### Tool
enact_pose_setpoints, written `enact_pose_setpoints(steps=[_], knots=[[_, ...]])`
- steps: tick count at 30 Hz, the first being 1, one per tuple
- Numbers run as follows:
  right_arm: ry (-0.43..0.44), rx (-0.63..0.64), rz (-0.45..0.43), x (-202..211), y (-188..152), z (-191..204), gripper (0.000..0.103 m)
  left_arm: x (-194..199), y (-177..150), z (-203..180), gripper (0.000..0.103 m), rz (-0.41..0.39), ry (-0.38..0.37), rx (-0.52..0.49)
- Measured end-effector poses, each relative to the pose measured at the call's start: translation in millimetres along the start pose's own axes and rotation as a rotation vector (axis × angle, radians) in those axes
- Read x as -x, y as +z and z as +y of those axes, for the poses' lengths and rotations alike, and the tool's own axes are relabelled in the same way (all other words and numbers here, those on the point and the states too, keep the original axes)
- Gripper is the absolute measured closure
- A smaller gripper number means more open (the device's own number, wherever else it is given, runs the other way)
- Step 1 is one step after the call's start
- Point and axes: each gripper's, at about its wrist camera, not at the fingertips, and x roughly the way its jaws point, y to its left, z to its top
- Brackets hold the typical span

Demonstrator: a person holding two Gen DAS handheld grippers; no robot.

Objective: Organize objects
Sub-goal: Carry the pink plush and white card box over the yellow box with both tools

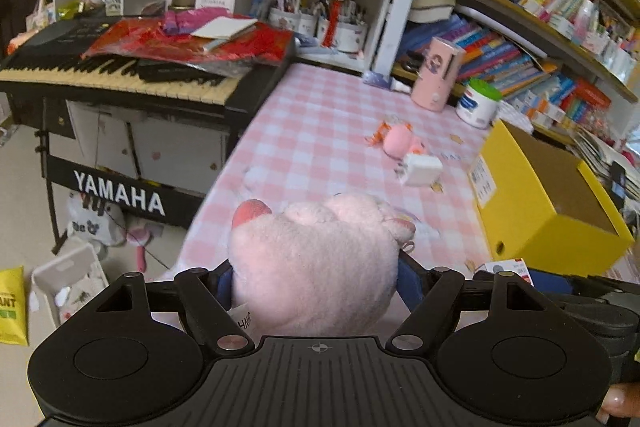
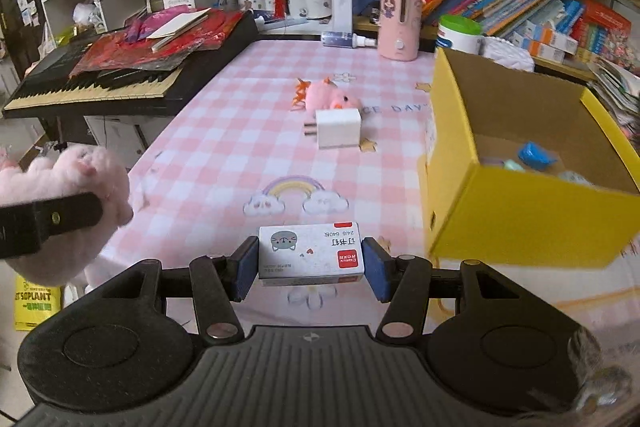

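A table under a pink-and-white checked tablecloth (image 2: 224, 163) is filling the middle of both views, with a black Yamaha keyboard (image 1: 120, 79) standing along its left edge and crowded bookshelves (image 1: 520, 27) running behind it. An open yellow cardboard box (image 2: 532, 211) is sitting on the right side of the table, with a blue item and some pale ones lying inside it.

The left gripper (image 1: 316, 275) is clamping a large pink plush toy (image 1: 320, 267) between its blue pads, holding it above the near left corner of the table; the plush is bulging well past both fingers. The right gripper (image 2: 311, 259) is squeezing a small white staple box (image 2: 311, 257) by its short ends, above the near part of the table just left of the yellow box.

Farther back, a pink cylindrical humidifier (image 2: 401, 23) is standing near a green-lidded white tub (image 2: 459, 34). At mid-table a small pink plush chick (image 2: 328, 97) is lying against a white plug-in charger (image 2: 338, 127).
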Motion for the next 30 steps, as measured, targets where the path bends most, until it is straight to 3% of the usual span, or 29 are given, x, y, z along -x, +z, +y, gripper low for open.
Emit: enact_pose_setpoints(steps=[13,30], knots=[[-0.113,-0.137,0.036,41,-48,-31,0.051,5,-24,-41,0.027,0.05,-0.142,-0.129],[-0.321,-0.326,0.041,78,-78,-111,0.051,-22,-32,-140,0.027,0.113,-0.349,-0.312]])
